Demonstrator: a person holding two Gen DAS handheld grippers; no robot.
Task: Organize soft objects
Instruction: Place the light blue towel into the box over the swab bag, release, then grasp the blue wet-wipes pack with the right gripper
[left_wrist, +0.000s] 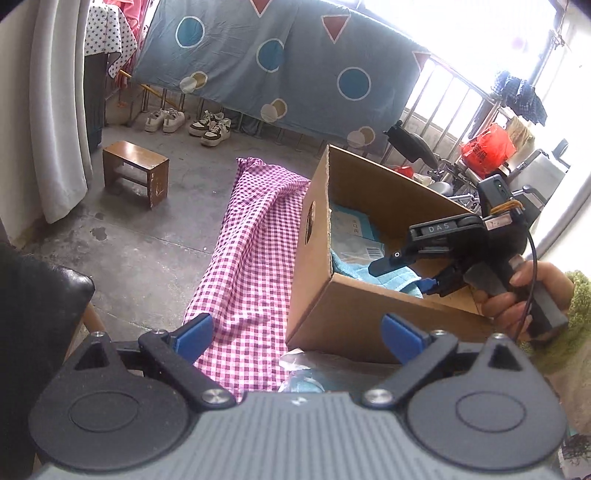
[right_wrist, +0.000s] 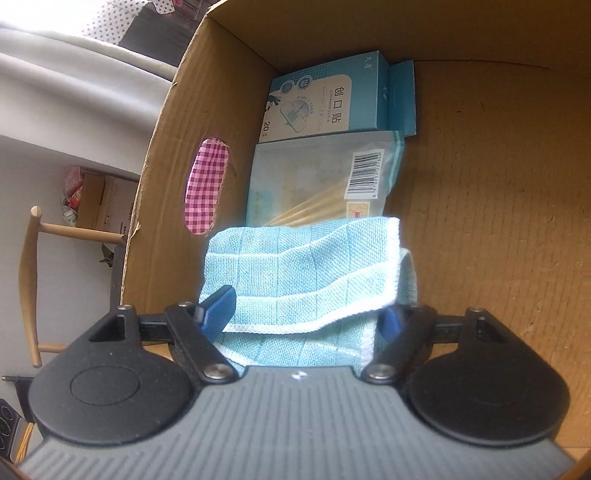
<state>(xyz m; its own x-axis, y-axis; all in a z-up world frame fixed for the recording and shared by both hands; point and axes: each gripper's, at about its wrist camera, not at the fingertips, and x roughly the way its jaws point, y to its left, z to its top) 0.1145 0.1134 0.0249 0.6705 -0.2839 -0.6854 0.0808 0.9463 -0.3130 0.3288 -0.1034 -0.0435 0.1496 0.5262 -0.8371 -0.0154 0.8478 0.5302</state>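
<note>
The left tool (left_wrist: 297, 334) is held spread wide with nothing between its blue pads, above a checked cloth (left_wrist: 251, 258) that lies just left of a cardboard box (left_wrist: 369, 314). The right tool (right_wrist: 308, 314) is lowered into the box (right_wrist: 498, 221), its jaws spread on either side of a folded blue towel (right_wrist: 306, 266); the pads are not seen pressing it. The towel lies on the box floor, overlapping a clear packet (right_wrist: 321, 177), beyond which a plaster box (right_wrist: 328, 99) is seen. The right tool (left_wrist: 406, 273) is gripped by a hand (left_wrist: 524, 295).
</note>
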